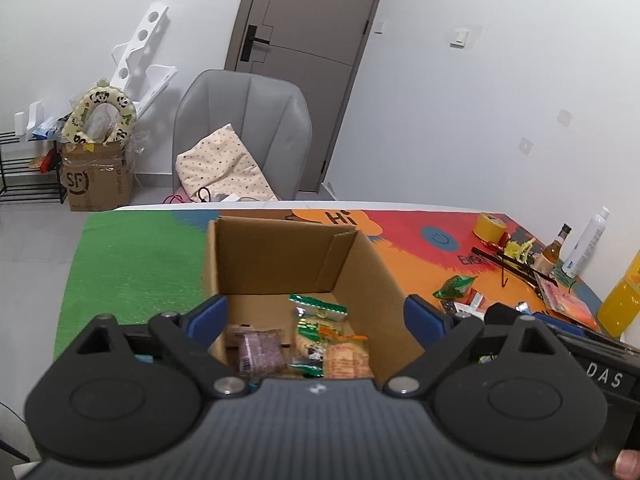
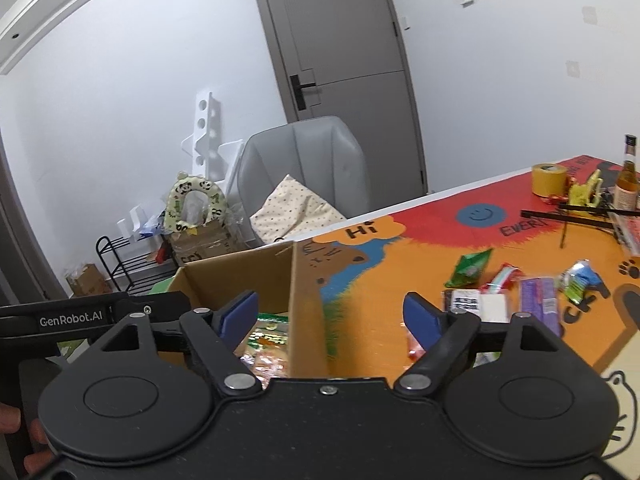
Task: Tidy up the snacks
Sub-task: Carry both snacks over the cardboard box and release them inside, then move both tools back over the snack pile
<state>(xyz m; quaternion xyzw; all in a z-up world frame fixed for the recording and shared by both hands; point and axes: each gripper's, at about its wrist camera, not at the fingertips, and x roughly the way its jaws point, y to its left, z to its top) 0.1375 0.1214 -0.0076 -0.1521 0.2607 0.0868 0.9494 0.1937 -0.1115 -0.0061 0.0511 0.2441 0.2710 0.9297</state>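
white walls, a grey door point(image 1: 296, 76), a grey armchair point(image 1: 244, 128) holding a dotted cushion point(image 1: 224, 168), pale tiled floor.

Even, bright indoor light with soft shadows; both fisheye views bend the door point(image 1: 304, 76) and walls, darken at corners, and blur near snacks point(image 2: 536, 300).

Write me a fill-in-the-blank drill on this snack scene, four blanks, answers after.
1. Both tools, left and right, are ___.
2. Some snacks already lie inside the cardboard ___.
3. The tape roll on the mat is ___ in colour.
4. The cushion lies on a grey ___.

Answers: open; box; yellow; chair
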